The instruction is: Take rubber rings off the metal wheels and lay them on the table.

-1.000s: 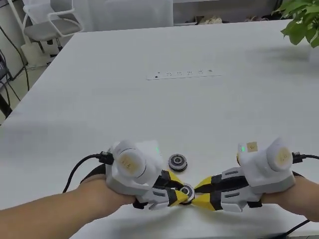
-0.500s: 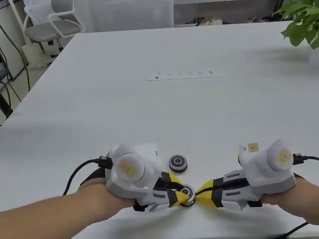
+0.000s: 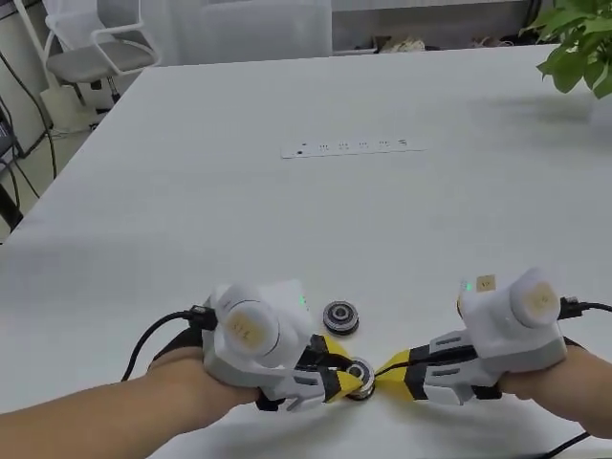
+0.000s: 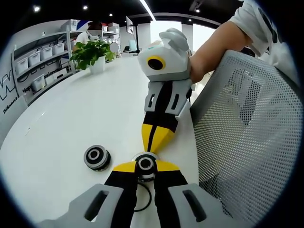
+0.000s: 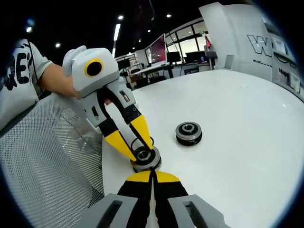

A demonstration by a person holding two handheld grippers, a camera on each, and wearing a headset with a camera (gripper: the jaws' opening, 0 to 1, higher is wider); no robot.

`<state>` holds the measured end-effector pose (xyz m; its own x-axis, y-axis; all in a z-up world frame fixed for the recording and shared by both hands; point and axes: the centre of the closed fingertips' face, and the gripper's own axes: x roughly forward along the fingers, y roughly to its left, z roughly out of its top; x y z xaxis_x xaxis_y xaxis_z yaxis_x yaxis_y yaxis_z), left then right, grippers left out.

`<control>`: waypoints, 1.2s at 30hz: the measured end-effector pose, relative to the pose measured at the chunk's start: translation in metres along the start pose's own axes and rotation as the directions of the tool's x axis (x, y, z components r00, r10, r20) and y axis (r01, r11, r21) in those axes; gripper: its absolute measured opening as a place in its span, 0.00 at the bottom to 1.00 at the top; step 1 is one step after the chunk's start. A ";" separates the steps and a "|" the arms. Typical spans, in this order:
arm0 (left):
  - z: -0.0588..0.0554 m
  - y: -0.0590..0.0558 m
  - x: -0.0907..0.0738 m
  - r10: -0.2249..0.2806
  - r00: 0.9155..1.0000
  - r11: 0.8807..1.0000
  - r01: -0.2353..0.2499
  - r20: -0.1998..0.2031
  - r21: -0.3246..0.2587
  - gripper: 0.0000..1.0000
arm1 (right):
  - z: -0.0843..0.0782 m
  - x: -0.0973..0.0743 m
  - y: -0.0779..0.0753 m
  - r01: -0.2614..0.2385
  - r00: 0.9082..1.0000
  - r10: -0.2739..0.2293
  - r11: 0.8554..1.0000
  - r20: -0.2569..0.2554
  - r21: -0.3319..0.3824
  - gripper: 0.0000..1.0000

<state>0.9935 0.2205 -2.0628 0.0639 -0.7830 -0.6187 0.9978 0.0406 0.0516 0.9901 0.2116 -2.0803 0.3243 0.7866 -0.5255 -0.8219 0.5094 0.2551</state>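
On the white table, from the head view, left gripper and right gripper tip to tip at a metal wheel, second wheel just behind. From left gripper view, clamped around that wheel. From right gripper view, pressed closed, touching its rim

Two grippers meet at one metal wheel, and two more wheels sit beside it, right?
No, only one more metal wheel sits beside it, as the left gripper view shows. The left gripper and right gripper do meet at the held wheel.
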 end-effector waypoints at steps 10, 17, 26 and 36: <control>0.000 0.000 0.000 0.000 1.000 1.000 0.000 0.004 0.001 0.07 | 0.012 -0.006 -0.006 0.007 0.997 -0.014 0.996 0.080 0.088 0.00; 0.000 0.000 0.001 0.004 1.000 1.000 -0.004 0.002 0.000 0.07 | 0.014 -0.007 -0.003 -0.008 0.995 -0.003 0.994 0.099 0.113 0.00; 0.000 0.000 0.001 0.007 1.000 1.000 -0.007 -0.002 0.004 0.07 | 0.017 -0.006 0.001 -0.018 0.995 0.007 0.993 0.103 0.113 0.00; 0.000 0.000 0.001 0.008 1.000 1.000 -0.008 -0.005 0.014 0.07 | 0.023 -0.002 0.011 -0.050 0.994 0.042 0.996 0.104 0.073 0.00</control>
<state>0.9933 0.2195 -2.0631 0.0719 -0.7795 -0.6222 0.9970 0.0382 0.0672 0.9909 0.2234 -2.0575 0.3364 0.8394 -0.4269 -0.8007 0.4936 0.3396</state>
